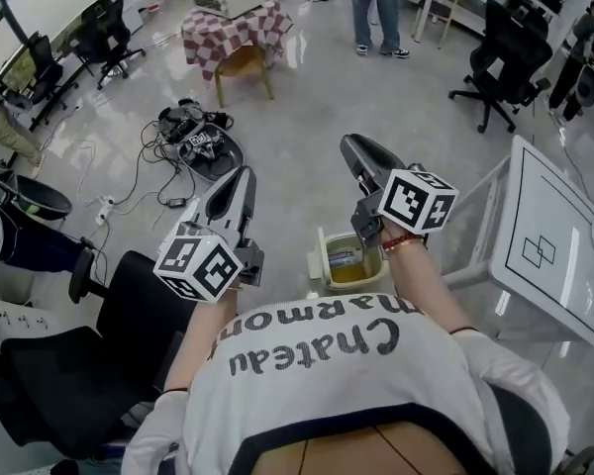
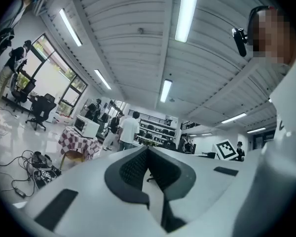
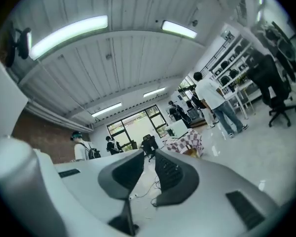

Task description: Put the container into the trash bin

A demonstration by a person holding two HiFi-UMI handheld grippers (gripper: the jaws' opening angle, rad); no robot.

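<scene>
A small beige trash bin (image 1: 320, 262) stands on the floor between my arms, just ahead of my body. Inside it lie a pale container (image 1: 346, 256) and something yellow. Both grippers are held up level above the floor, away from the bin. My left gripper (image 1: 241, 174) (image 2: 148, 149) is shut, its pads meeting at the tip with nothing between them. My right gripper (image 1: 351, 144) (image 3: 149, 155) has a narrow gap between its pads, through which only the floor shows. Its marker cube (image 1: 419, 199) hangs over the bin's far right side.
A white table (image 1: 549, 240) stands at the right. A black office chair (image 1: 89, 364) is at the lower left. Cables and gear (image 1: 193, 137) lie on the floor ahead. Beyond them are a checkered table (image 1: 233, 28), a standing person (image 1: 381, 8) and a black chair (image 1: 500, 62).
</scene>
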